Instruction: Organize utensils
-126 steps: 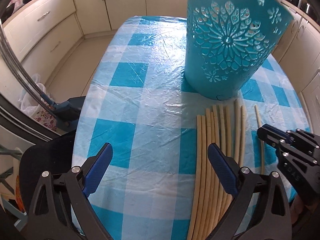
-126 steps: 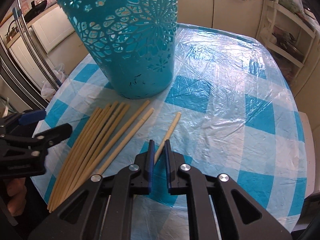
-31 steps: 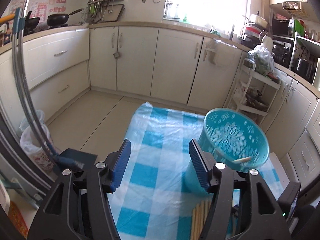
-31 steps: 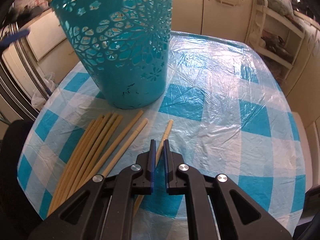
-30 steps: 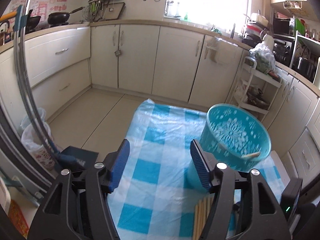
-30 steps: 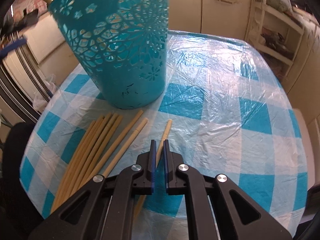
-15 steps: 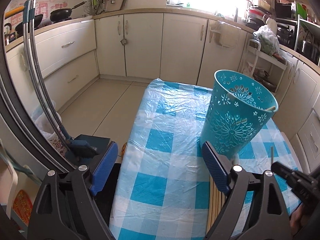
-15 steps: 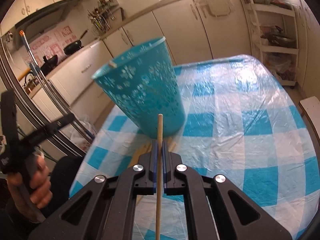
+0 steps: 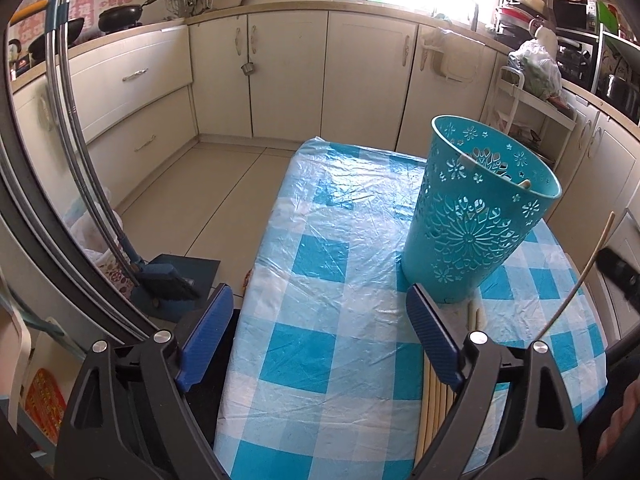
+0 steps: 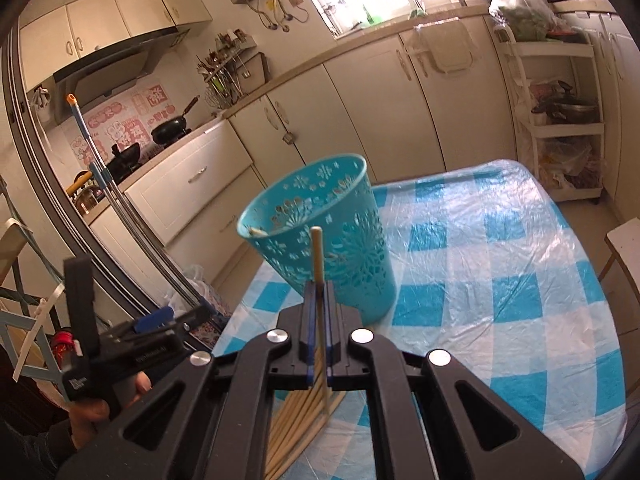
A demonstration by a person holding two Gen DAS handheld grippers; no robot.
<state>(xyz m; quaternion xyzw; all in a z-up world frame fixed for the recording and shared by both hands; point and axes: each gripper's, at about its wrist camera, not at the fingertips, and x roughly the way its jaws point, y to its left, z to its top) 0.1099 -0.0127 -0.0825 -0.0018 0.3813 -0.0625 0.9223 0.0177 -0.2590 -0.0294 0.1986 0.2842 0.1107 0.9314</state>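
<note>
A teal cut-out basket (image 9: pixel 468 232) (image 10: pixel 360 260) stands on the blue-checked table (image 9: pixel 320 240); a chopstick end (image 9: pixel 524 184) leans on its inner rim. A bundle of several pale chopsticks (image 9: pixel 434 400) (image 10: pixel 296 420) lies in front of it. My right gripper (image 10: pixel 318 292) is shut on one chopstick (image 10: pixel 316 256), held upright in the air just before the basket; that stick (image 9: pixel 592 264) also shows at the right of the left wrist view. My left gripper (image 9: pixel 318 296) hangs above the table's near left part, jaws opening, nothing between them.
A broom and dustpan (image 9: pixel 168 284) stand on the floor left of the table. Cream cabinets (image 9: pixel 288 72) line the far walls, with a white shelf rack (image 10: pixel 560 120) at the right. A person's hand (image 10: pixel 100 404) holds the left gripper.
The right gripper has lifted one chopstick off the table and tipped it upright before the basket. The left gripper's jaws have spread wider, and it has sunk from above the basket.
</note>
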